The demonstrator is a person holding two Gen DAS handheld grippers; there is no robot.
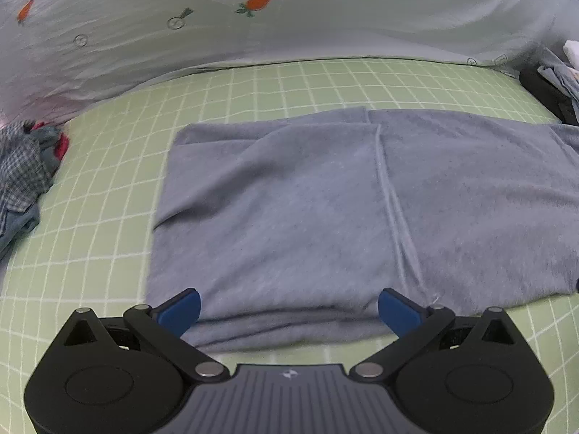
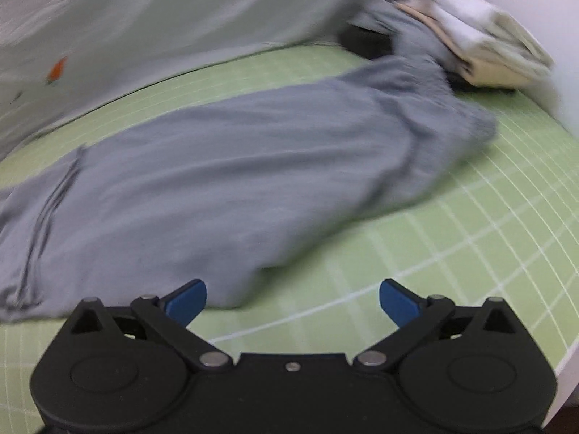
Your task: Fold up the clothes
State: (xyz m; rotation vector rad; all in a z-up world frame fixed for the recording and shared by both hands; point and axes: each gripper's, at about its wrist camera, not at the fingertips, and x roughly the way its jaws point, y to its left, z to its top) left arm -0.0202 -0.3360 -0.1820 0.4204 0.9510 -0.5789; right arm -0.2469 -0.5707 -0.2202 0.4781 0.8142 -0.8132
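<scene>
The grey garment (image 1: 289, 209) lies spread on the green grid sheet (image 1: 108, 188), its left part already doubled over with a stacked edge nearest the left gripper (image 1: 288, 305). That gripper is released, jaws spread wide, hovering low and level just at the near folded edge, pointing straight across the cloth. To do this step well, I judge it should pinch all the layers at that edge together, not just the top one, so the fold stays square. Off to the left a checked heap (image 1: 21, 177) sits apart and should be left alone. Further right, the garment's unfolded end (image 2: 416, 137) trails toward a pile of pale folded cloth (image 2: 481, 39). The right gripper (image 2: 292, 302) is also released, jaws wide, held low over bare sheet just beside the garment's near hem; its view is blurred, so finer detail cannot be told. It likely needs to reach that far end before lifting
</scene>
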